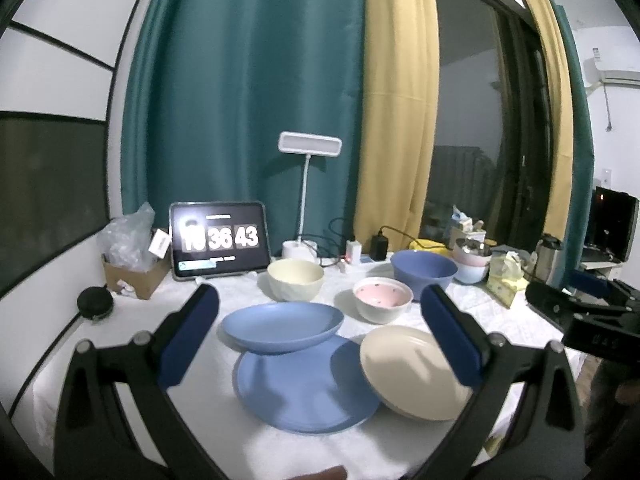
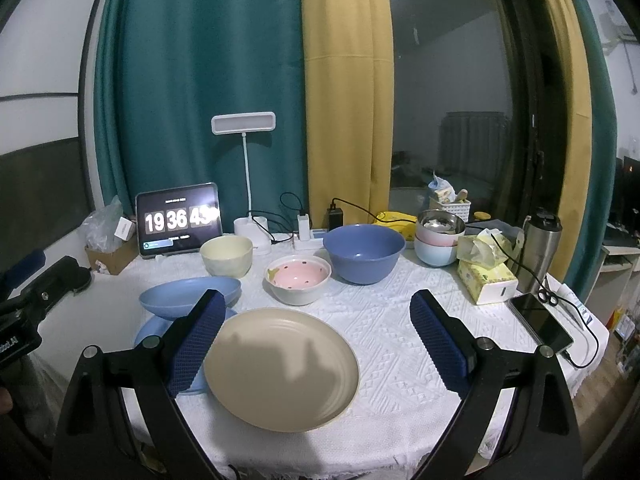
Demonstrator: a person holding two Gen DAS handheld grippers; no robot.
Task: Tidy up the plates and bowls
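The white textured cloth-covered surface (image 2: 384,320) carries all the dishes. Largest among them is the deep blue plastic bowl (image 2: 363,253) at the back, which shows nothing inside. Next, at the front, the round cream plate with ringed rim (image 2: 282,366) lies tilted, its left edge resting on the flat blue plate (image 1: 308,390) beside it. A shallow blue dish (image 1: 282,326) sits propped on the far edge of that flat blue plate, with no contents visible. Behind it stands the pale yellow bowl (image 1: 295,279), bare inside. Between the yellow bowl and the big blue one sits the white bowl with a pink dotted interior (image 2: 298,278), also holding nothing. At the back right, a shiny steel bowl (image 2: 440,222) nests in a pink bowl stacked on a pale blue bowl (image 2: 434,255); something pale lies in the steel one, too small to identify. A brown cardboard box (image 1: 132,276) at the back left holds crumpled clear plastic.

The left hand-held gripper (image 1: 320,330) hovers with fingers spread wide, framing the blue dishes and holding nothing. The right hand-held gripper (image 2: 316,336) is likewise spread apart over the cream plate, gripping nothing.
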